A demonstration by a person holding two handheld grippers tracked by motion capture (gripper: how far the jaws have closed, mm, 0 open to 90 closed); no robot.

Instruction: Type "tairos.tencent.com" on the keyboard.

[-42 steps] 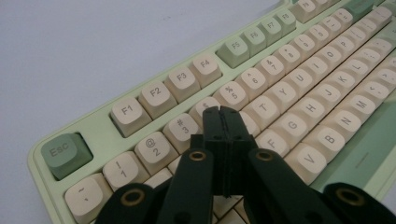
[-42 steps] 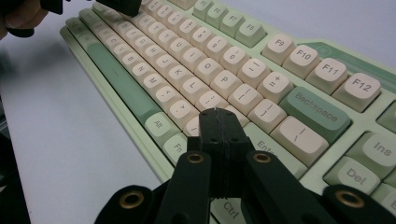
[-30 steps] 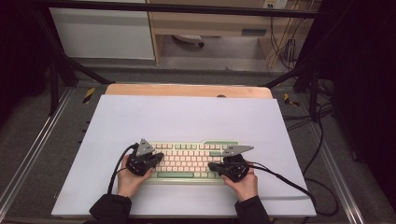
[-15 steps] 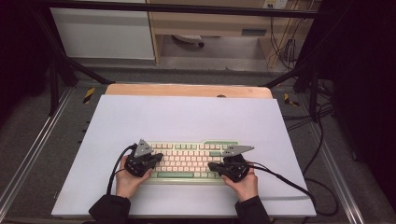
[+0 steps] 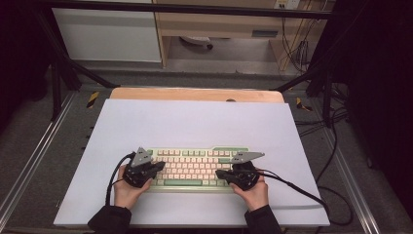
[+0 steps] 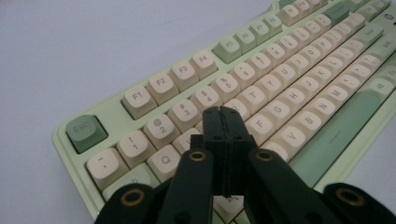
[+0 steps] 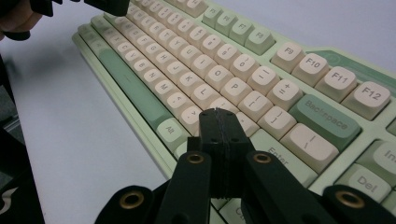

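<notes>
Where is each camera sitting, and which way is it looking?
High view: above the person's side, looking forward and down at the table; both hands, left gripper, right gripper.
Left gripper view: on the left gripper, shut jaws over the keyboard's Esc end.
Right gripper view: on the right gripper, shut jaws near Backspace.
All share the keyboard.

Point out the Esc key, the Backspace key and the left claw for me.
Esc key (image 6: pixel 86 132), left gripper view, on its green top face.
Backspace key (image 7: pixel 325 121), right gripper view, on its lettered green top.
left claw (image 6: pixel 223 113), left gripper view, at the closed tips above the letter keys.
</notes>
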